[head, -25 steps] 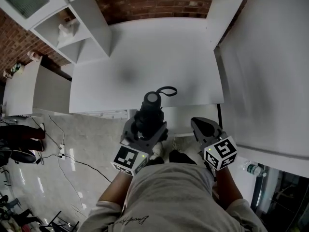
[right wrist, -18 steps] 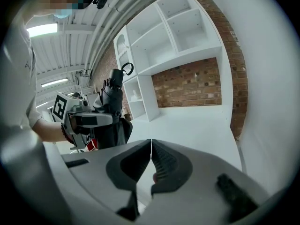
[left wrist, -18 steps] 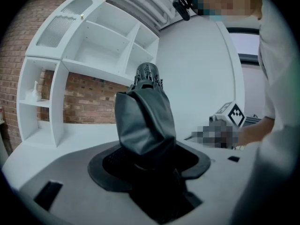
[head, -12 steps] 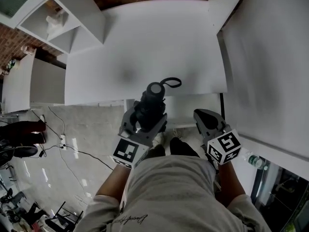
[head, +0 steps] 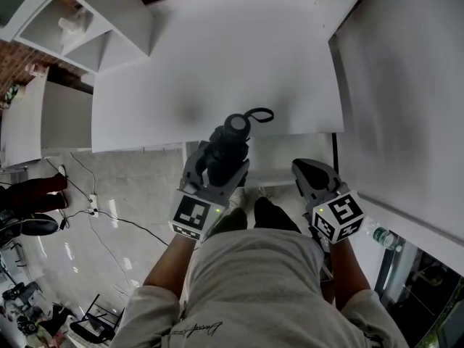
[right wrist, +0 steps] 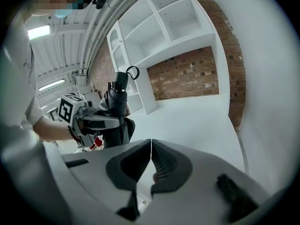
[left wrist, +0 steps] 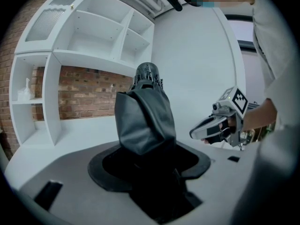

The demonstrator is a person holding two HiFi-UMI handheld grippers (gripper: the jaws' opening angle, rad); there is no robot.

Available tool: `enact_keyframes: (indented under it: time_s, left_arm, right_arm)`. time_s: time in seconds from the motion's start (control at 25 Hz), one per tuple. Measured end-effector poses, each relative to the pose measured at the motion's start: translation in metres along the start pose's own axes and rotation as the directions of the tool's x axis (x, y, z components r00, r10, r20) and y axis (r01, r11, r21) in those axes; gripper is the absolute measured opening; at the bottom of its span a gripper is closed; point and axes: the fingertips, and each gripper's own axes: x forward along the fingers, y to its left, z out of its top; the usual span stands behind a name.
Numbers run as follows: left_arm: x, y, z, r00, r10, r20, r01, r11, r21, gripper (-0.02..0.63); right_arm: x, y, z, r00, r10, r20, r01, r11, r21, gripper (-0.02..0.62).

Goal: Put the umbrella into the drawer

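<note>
head view: left gripper (head: pixel 216 171) tight around the black umbrella (head: pixel 235 127), right gripper (head: pixel 304 171) jaws together, empty

umbrella (head: pixel 228 154) at desk (head: pixel 217 71) edge, shelves (head: pixel 72 27) seemingly behind-left

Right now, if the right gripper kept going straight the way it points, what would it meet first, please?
Probably the white desk top: the right gripper, jaws together and empty, aims slightly down across it. The umbrella stands off to one side, out of that line. Depth is uncertain.
</note>
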Motion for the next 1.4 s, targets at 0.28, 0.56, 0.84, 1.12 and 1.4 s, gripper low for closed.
enact_keyframes:
  time_s: [0.28, 0.56, 0.84, 1.12, 1.4]
  left_arm:
    - [0.017, 0.003, -0.021, 0.999, -0.019, -0.049, 0.019, 1.0, 0.006, 0.276]
    - [0.032, 0.003, -0.039, 0.994, -0.045, -0.101, 0.051, 0.997, 0.051, 0.276]
    - [0.044, -0.001, -0.055, 0.986, -0.072, -0.148, 0.088, 0.991, 0.104, 0.276]
    - [0.056, -0.005, -0.077, 0.972, -0.106, -0.208, 0.141, 0.977, 0.161, 0.276]
    - [0.07, -0.009, -0.108, 0.943, -0.14, -0.301, 0.204, 0.96, 0.191, 0.276]
  right_arm:
    - [0.007, -0.011, -0.011, 1.0, -0.005, -0.02, 0.006, 1.0, 0.016, 0.028]
    - [0.015, -0.016, -0.02, 0.999, -0.006, -0.035, 0.007, 0.999, 0.039, 0.028]
    - [0.017, -0.025, -0.024, 0.999, -0.019, -0.038, 0.021, 0.999, 0.05, 0.028]
    - [0.02, -0.032, -0.031, 0.998, -0.028, -0.047, 0.031, 0.998, 0.057, 0.028]
    - [0.026, -0.045, -0.05, 0.996, -0.046, -0.075, 0.051, 0.997, 0.062, 0.028]
